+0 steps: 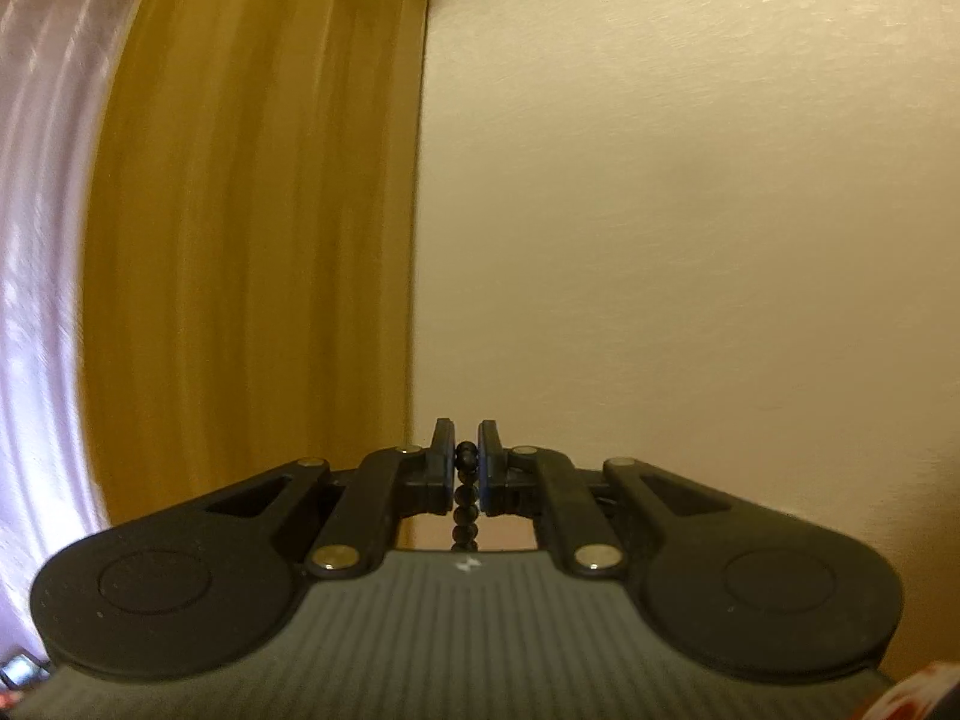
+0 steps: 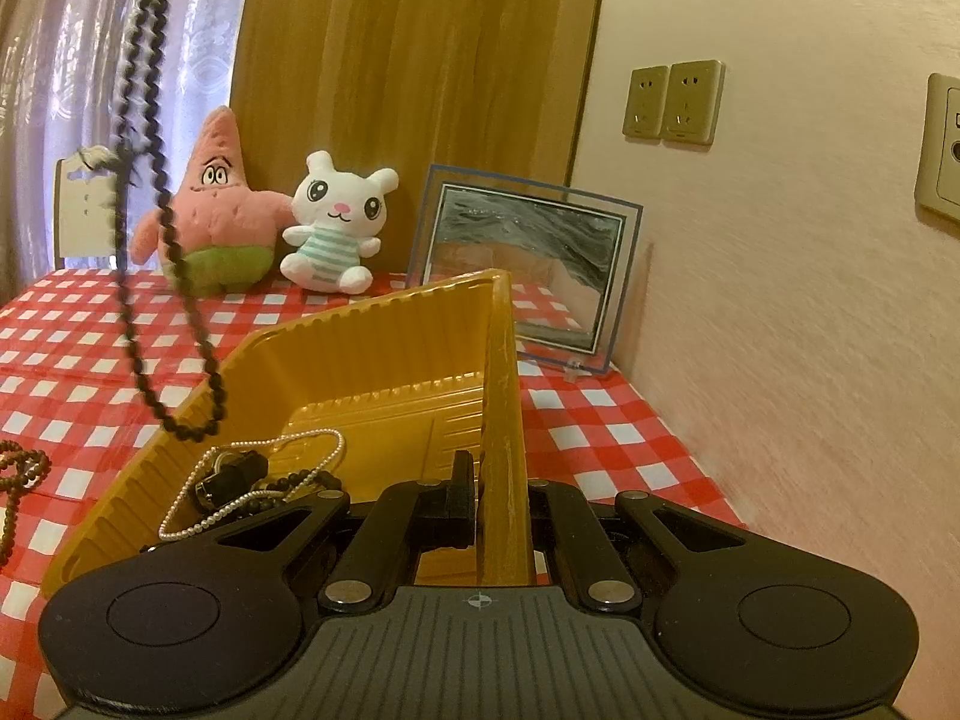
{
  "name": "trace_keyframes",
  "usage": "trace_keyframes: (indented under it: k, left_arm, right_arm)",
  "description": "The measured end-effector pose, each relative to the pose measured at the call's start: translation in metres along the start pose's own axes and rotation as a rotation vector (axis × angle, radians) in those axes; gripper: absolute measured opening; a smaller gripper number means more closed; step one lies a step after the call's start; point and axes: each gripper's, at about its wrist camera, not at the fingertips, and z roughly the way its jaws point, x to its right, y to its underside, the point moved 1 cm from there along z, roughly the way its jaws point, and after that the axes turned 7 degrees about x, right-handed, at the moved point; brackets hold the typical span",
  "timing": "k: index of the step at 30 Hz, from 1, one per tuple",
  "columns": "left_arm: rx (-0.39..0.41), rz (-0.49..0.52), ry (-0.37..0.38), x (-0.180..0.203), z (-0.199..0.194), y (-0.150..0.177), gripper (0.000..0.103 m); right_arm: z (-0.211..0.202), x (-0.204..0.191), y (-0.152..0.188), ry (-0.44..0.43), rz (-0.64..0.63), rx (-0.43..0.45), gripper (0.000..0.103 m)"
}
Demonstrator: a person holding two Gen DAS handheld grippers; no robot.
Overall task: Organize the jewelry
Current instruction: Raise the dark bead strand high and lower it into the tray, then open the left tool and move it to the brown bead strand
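Left gripper (image 1: 465, 461) pinching black bead necklace (image 1: 465, 504); right gripper (image 2: 503, 492) clamping yellow tray (image 2: 384, 354)

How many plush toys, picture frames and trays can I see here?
Plush toys: 2, pink starfish and white bunny
Picture frame: 1
Yellow tray: 1
Total: 4

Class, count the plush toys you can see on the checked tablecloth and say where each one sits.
2. The pink starfish plush stands at the back against the wooden panel, and the white bunny plush sits just right of it, beside the picture frame. None seems hidden.
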Motion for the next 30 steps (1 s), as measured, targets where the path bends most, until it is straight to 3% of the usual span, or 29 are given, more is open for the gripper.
trace_keyframes:
  k: [6, 13, 19, 23, 28, 30]
  left_arm:
    - [-0.162, -0.099, 0.044, 0.002, 0.031, 0.063, 0.007]
    - [-0.417, -0.196, 0.015, -0.003, 0.059, 0.168, 0.007]
    - [-0.586, -0.268, -0.011, -0.004, 0.062, 0.248, 0.006]
    - [-0.654, -0.312, -0.014, -0.003, 0.062, 0.286, 0.006]
    - [-0.715, -0.347, -0.001, 0.005, 0.061, 0.307, 0.009]
    - [-0.735, -0.331, -0.012, 0.007, 0.06, 0.314, 0.024]
  right_arm:
    - [-0.001, 0.0, -0.001, -0.005, -0.006, 0.005, 0.005]
    - [-0.001, -0.001, -0.002, -0.007, -0.009, 0.006, 0.005]
    - [-0.003, -0.002, -0.001, -0.005, -0.009, 0.004, 0.005]
    - [-0.003, -0.002, -0.002, -0.006, -0.011, 0.003, 0.005]
    - [-0.004, -0.003, -0.001, -0.007, -0.015, -0.001, 0.005]
    - [-0.004, -0.003, 0.0, -0.007, -0.016, -0.002, 0.005]
